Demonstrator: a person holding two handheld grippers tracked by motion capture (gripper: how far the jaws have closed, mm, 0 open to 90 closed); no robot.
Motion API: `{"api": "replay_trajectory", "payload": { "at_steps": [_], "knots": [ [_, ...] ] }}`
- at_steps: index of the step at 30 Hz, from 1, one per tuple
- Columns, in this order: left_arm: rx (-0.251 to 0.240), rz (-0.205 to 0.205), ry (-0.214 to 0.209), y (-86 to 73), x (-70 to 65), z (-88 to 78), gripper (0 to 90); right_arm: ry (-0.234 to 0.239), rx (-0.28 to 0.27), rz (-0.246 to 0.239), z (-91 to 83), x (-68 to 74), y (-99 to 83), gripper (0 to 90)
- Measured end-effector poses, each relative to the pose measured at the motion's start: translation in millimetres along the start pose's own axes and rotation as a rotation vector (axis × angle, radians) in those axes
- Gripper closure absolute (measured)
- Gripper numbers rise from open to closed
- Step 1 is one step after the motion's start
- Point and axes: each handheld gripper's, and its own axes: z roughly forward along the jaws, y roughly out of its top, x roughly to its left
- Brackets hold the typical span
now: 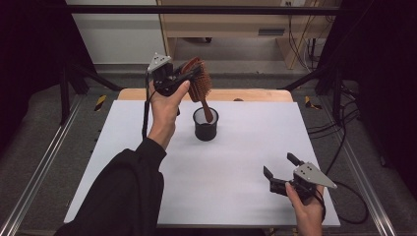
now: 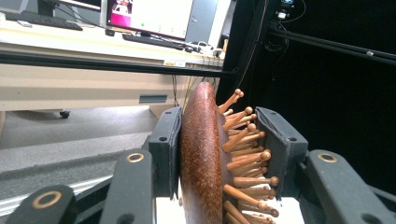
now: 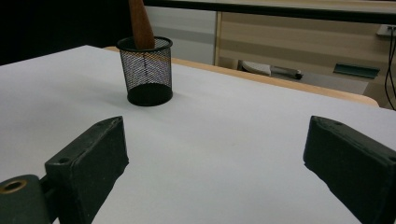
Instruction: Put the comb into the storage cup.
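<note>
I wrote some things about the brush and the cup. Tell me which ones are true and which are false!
1. The left gripper is clamped on the head of the wooden hairbrush. True.
2. The brush's handle points down into the black mesh cup. True.
3. The right gripper is holding the cup. False: its jaws stand open and hold nothing, near the table's front right corner, away from the cup.
4. The cup is lying on its side. False: it stands upright on the white table.
5. The brush has wooden bristles with round tips. True.
</note>
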Motion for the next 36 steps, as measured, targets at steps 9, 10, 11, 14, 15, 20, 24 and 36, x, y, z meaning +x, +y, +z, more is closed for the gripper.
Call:
{"api": "replay_trajectory", "payload": {
  "at_steps": [9, 10, 11, 14, 15, 20, 24, 36],
  "knots": [
    [0.007, -0.012, -0.005, -10.9, 5.2, 10.3, 53.8, 0.004, 0.006, -0.002, 1.4, 0.3, -0.4, 6.3],
    [0.010, -0.009, -0.006, -11.5, 5.1, 11.1, 53.8, 0.004, 0.006, -0.002, 1.4, 0.3, -0.4, 6.3],
    [0.012, -0.007, -0.006, -12.2, 4.9, 12.0, 53.8, 0.004, 0.007, -0.003, 1.4, 0.3, -0.4, 6.3],
    [0.019, 0.004, -0.006, -15.0, 5.1, 14.5, 53.7, 0.005, 0.005, -0.004, 1.3, 0.7, -0.3, 6.3],
    [0.021, 0.008, -0.005, -16.1, 5.6, 15.3, 53.7, 0.004, 0.005, -0.004, 1.1, 0.8, -0.2, 6.3],
    [0.034, 0.002, 0.000, -23.9, 8.2, 18.6, 53.7, 0.004, 0.005, -0.001, 1.2, 0.3, -0.3, 6.3],
    [0.042, -0.004, 0.000, -30.8, 10.3, 20.8, 53.7, 0.002, 0.005, -0.001, 1.0, -0.3, -0.6, 6.3],
    [0.067, -0.027, 0.002, -45.5, 17.1, 24.8, 53.6, 0.003, 0.006, 0.000, 1.2, -0.4, -0.6, 6.2]
  ]
}}
